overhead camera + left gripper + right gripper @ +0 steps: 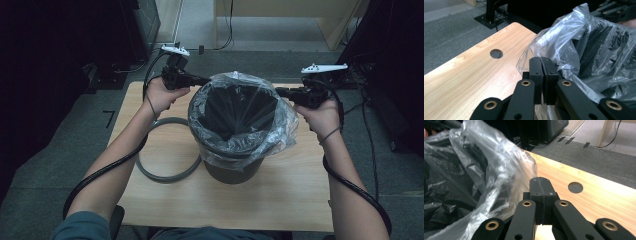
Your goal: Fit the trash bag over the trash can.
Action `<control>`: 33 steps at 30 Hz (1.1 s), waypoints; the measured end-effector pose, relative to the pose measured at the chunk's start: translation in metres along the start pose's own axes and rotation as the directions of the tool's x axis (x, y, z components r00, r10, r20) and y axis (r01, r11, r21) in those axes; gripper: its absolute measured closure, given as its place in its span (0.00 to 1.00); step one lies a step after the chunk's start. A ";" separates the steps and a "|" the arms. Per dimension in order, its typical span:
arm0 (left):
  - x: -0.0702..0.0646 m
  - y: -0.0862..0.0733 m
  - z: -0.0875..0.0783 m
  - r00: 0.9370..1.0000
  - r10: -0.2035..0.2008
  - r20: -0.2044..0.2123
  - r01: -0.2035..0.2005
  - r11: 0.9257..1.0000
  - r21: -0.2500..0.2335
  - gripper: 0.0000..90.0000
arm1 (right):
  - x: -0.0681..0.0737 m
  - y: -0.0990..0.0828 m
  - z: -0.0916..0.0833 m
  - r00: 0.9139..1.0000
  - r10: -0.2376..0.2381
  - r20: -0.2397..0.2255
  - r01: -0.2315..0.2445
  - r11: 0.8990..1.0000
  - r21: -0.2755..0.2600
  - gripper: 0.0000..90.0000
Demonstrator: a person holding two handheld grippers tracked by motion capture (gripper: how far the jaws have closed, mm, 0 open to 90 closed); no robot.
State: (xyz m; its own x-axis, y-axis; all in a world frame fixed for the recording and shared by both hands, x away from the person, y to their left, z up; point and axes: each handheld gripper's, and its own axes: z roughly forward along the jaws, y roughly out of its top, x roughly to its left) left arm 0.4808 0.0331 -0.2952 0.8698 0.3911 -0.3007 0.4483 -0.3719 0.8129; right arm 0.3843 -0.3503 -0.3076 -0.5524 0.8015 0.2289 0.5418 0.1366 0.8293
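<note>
A dark round bin [232,174] stands mid-table, lined in black, with a clear plastic bag [282,132] draped over its rim. My left gripper [206,80] is at the bag's far-left edge. Its jaws [541,60] are pressed together, with the crinkled film [564,37] running in under them. On the opposite side, my right gripper [278,91] meets the bag's right edge. Those jaws [541,180] are also closed flat, and the clear film [499,165] reaches their tip. A hand holds each gripper.
A grey ring [160,178] lies flat on the wooden table [280,197], left of the bin and partly under the left forearm. The tabletop has a round hole [496,53] near each far corner [575,187]. Dark equipment and cables stand on the floor around the table.
</note>
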 end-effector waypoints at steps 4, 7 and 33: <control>0.003 -0.005 0.000 1.000 0.001 0.013 -0.001 1.000 -0.016 0.99 | 0.000 -0.009 0.004 1.000 -0.011 -0.007 0.011 1.000 -0.002 1.00; 0.007 -0.009 0.004 1.000 -0.012 0.004 0.012 1.000 0.001 0.99 | -0.003 -0.015 0.008 1.000 0.006 -0.018 -0.006 1.000 -0.001 1.00; 0.011 -0.017 -0.016 0.999 0.045 -0.009 -0.045 0.998 -0.041 0.67 | -0.001 0.002 -0.039 0.998 -0.054 -0.021 0.050 0.986 -0.159 0.70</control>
State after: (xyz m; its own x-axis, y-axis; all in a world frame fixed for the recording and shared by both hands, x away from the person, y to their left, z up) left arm 0.4796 0.0571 -0.3050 0.8872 0.3815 -0.2597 0.3999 -0.3547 0.8452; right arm 0.3614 -0.3732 -0.2861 -0.5937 0.7808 0.1944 0.4061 0.0821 0.9102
